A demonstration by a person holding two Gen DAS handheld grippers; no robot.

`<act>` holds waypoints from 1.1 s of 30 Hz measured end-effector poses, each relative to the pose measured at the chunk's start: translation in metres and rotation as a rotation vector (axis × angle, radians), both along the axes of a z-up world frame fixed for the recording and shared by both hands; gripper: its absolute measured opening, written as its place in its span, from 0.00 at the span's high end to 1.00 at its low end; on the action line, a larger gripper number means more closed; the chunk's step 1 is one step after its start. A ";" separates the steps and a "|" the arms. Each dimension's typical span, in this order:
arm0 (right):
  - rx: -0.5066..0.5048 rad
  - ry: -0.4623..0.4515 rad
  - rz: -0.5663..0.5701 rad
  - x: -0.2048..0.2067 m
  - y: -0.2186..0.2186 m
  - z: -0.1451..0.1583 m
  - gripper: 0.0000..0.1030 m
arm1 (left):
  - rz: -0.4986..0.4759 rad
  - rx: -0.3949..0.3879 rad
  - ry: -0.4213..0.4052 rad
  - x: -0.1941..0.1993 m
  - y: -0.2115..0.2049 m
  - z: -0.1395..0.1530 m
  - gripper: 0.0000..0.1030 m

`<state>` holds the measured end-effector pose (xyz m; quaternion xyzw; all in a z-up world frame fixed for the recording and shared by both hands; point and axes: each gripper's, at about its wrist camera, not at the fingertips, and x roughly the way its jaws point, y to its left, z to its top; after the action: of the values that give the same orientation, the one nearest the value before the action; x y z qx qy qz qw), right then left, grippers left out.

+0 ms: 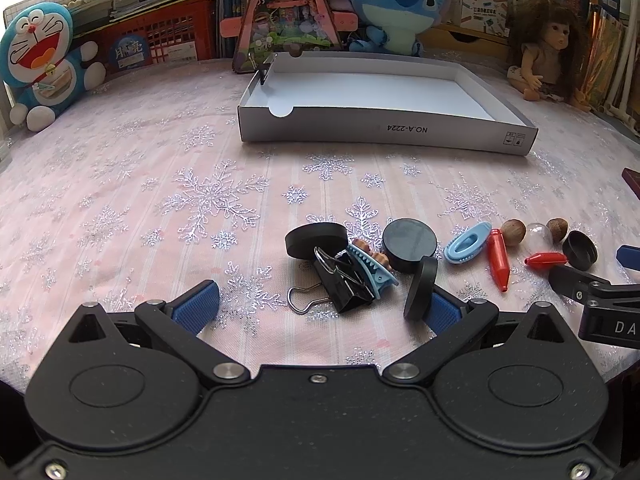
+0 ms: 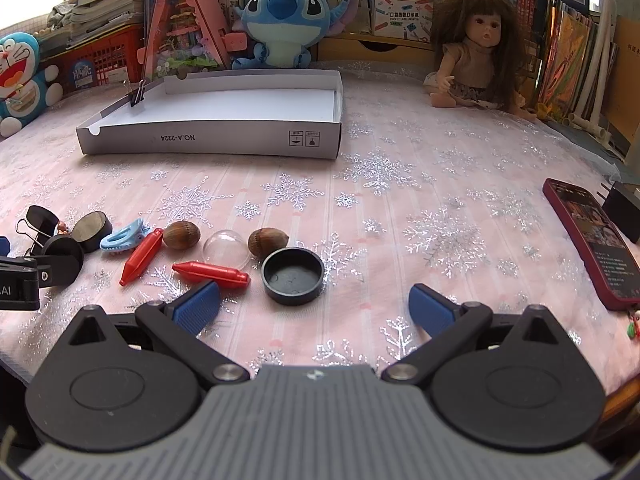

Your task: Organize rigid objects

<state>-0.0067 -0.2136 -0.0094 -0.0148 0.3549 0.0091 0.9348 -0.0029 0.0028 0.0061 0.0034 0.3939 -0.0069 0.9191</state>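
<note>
My left gripper (image 1: pixel 320 308) is open and empty just before a heap: a black binder clip (image 1: pixel 340 280), a blue hair clip (image 1: pixel 374 268), and three black discs (image 1: pixel 408 244). One disc (image 1: pixel 420 288) leans on edge against the right finger. To the right lie a light blue clip (image 1: pixel 468 242), two red crayon-shaped pieces (image 1: pixel 498 258), two nuts (image 1: pixel 514 232), a clear dome (image 1: pixel 538 234) and a black cap (image 1: pixel 580 250). My right gripper (image 2: pixel 316 306) is open and empty just before the black cap (image 2: pixel 292 276). The white box tray (image 1: pixel 384 134) stands behind, with a small binder clip (image 2: pixel 138 94) on its rim.
A red-cased phone (image 2: pixel 592 240) and a black adapter (image 2: pixel 624 210) lie at the right. A Doraemon plush (image 1: pixel 36 60), a Stitch plush (image 1: pixel 396 4), a pink triangular toy house (image 1: pixel 286 16) and a doll (image 2: pixel 480 48) line the back edge before books.
</note>
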 end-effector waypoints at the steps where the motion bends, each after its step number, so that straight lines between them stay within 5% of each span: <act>1: 0.000 0.000 0.001 0.001 0.000 0.000 0.00 | -0.004 0.000 -0.004 0.000 0.000 0.000 0.00; 12: 0.041 -0.077 0.050 -0.009 -0.007 0.004 0.00 | -0.052 -0.046 -0.013 -0.004 0.008 0.001 0.03; 18: 0.024 -0.111 0.085 -0.013 -0.008 0.005 0.00 | -0.095 -0.103 -0.042 -0.014 0.012 0.007 0.26; 23: 0.020 -0.110 0.106 -0.017 -0.008 0.004 0.00 | -0.104 -0.112 -0.060 -0.021 0.010 0.013 0.56; 33: 0.008 -0.131 0.123 -0.016 -0.006 0.007 0.14 | -0.245 -0.121 -0.095 -0.034 -0.007 0.027 0.63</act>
<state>-0.0226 -0.2199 -0.0027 -0.0332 0.2911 0.0669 0.9538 -0.0368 -0.0038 0.0326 -0.0035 0.3454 -0.1427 0.9275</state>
